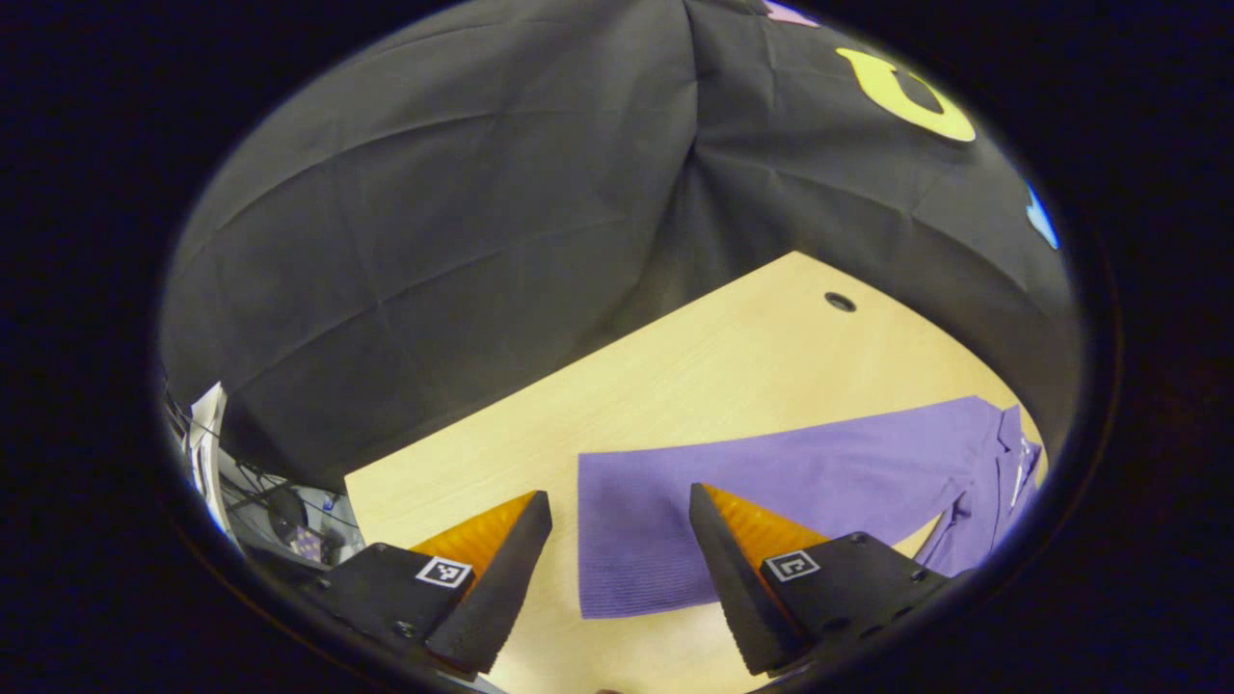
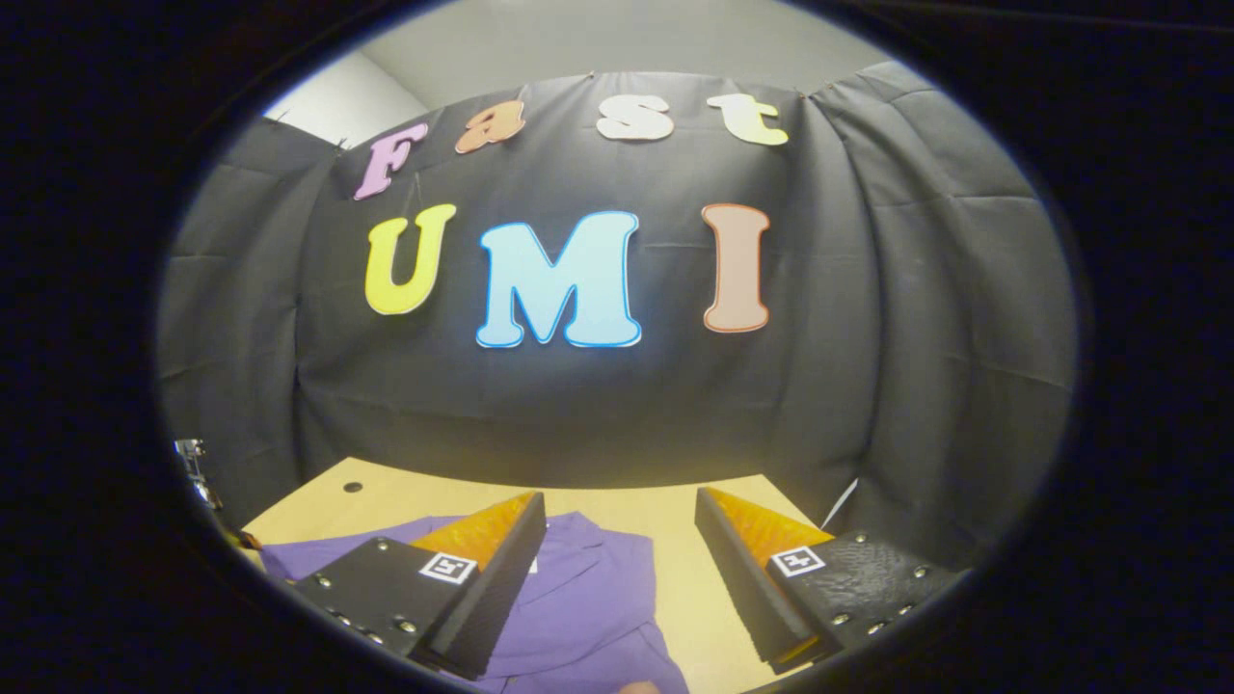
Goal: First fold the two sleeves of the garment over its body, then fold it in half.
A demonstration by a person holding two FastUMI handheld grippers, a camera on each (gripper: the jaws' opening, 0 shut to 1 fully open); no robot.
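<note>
— Purple shirt: where do the grippers stand?
— Left gripper (image 1: 617, 516) wide open, holding nothing, above a flat sleeve (image 1: 771, 492). Right gripper (image 2: 622, 525) likewise open, empty, over the shirt (image 2: 588, 607) on the wooden table (image 2: 694, 588).

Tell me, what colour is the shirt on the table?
Purple all over; the shirt shows best in the left gripper view.

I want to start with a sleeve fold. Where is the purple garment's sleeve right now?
In the left gripper view, the sleeve lies flat on the wooden table, stretched out from the garment's body at the right, its cuff end between the open left tool's fingers.
</note>
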